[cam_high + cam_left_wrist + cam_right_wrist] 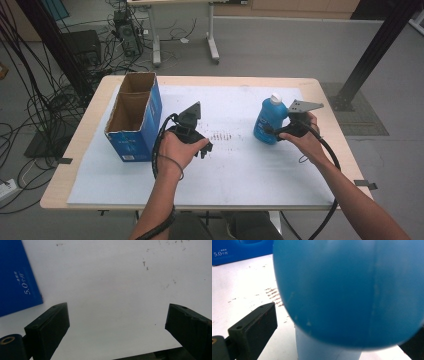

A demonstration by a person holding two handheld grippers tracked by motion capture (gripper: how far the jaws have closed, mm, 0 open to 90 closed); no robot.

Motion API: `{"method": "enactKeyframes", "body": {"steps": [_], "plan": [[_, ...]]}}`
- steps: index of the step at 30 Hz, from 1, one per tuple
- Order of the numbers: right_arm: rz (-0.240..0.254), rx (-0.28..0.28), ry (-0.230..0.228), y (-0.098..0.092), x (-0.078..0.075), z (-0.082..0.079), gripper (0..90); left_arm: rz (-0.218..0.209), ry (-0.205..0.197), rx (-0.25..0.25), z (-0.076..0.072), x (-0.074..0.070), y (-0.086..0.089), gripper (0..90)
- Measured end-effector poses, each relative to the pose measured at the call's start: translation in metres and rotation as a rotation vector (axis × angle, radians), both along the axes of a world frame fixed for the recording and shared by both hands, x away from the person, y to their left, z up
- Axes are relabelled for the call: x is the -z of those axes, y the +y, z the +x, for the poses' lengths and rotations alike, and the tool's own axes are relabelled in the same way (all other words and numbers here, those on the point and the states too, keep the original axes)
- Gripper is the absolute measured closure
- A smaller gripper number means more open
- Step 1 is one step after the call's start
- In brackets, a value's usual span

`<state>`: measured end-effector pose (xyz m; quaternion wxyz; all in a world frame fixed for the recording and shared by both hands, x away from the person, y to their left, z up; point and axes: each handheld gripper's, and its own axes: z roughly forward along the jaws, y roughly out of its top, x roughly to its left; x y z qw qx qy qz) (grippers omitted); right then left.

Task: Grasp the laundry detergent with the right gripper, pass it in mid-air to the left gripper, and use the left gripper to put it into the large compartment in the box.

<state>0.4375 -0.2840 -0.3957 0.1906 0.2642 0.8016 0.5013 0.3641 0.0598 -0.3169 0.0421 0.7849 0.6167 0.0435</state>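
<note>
A blue bottle (267, 122) with a white cap stands upright on the white mat (240, 172), right of centre. My right gripper (274, 131) reaches it from the right, jaws open on either side of its body. In the right gripper view the bottle (347, 290) sits between the jaws, with a gap showing beside the left jaw. My left gripper (204, 146) hovers low over the mat at centre-left. Its jaws stand wide open with nothing between them (117, 317). An open blue cardboard box (135, 117) stands just left of it, and the box's corner (15, 277) appears in the left gripper view.
The mat covers a wooden table (75, 145) and has faint dark scuff marks (222, 136) in its middle. Behind the table the floor holds cables (45, 100), a table frame's legs (212, 47) and a black post (375, 50) at the right.
</note>
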Motion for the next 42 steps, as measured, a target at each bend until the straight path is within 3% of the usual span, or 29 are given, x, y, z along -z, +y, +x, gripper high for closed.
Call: {"method": "enactKeyframes", "body": {"steps": [42], "plan": [[0.009, -0.01, -0.007, 0.0026, 0.0015, -0.001, 1.4, -0.005, -0.011, 0.004, 0.0013, -0.003, -0.0043, 5.8]]}}
